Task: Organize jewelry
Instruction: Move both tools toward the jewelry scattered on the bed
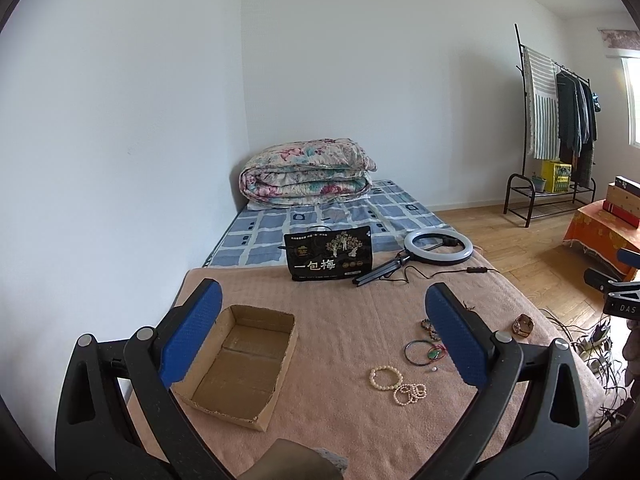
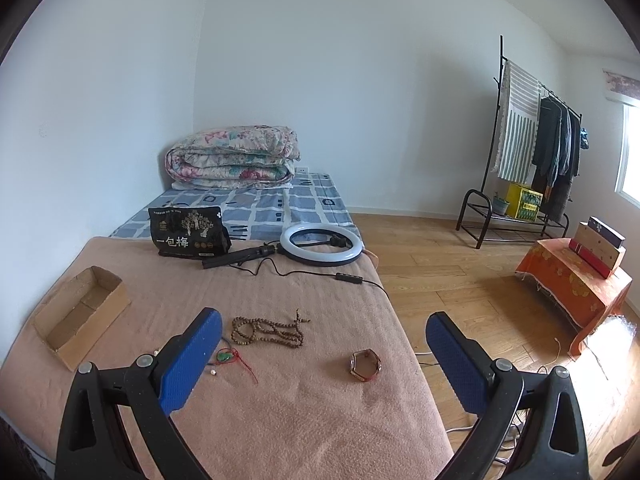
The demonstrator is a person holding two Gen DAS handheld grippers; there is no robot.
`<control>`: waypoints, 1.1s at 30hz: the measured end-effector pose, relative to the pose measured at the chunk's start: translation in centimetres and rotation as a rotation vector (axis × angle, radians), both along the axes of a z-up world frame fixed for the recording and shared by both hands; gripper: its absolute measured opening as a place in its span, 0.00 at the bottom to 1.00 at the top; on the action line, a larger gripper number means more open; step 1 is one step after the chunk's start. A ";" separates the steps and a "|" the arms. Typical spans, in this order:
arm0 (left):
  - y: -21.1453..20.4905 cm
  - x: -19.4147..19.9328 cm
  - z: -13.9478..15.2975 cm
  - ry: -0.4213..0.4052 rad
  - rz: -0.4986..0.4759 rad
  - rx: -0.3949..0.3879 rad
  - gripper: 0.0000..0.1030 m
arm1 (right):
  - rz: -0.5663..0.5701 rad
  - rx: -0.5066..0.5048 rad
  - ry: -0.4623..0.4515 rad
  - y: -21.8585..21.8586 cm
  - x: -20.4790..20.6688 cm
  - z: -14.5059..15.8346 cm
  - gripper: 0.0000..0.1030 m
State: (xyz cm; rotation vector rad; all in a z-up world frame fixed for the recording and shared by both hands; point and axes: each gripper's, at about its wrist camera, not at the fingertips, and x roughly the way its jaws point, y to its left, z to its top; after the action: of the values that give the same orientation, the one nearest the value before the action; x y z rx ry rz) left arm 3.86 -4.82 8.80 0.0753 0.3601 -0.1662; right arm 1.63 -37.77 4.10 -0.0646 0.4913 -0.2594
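An empty cardboard box lies on the pink blanket. Right of it lie two pearl bracelets, a dark bangle, a green pendant on red cord, a small loose pearl and a brown watch. A long wooden bead string lies coiled further back. My left gripper hovers open above box and bracelets. My right gripper hovers open over the watch. Both hold nothing.
A black snack bag and a ring light with cable lie at the blanket's far end. Beyond is a checked mattress with a folded quilt. A clothes rack and an orange-covered stand are on the wooden floor to the right.
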 end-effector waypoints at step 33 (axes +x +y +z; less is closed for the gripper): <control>-3.4 2.1 -2.8 0.128 -0.114 -0.007 1.00 | -0.077 0.171 0.026 -5.2 -1.8 -0.7 1.00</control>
State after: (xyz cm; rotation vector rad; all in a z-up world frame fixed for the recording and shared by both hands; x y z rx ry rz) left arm 5.99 -8.24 6.01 0.0785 0.4832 -0.2859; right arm -0.16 -42.96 3.42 0.1183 0.5412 -0.2917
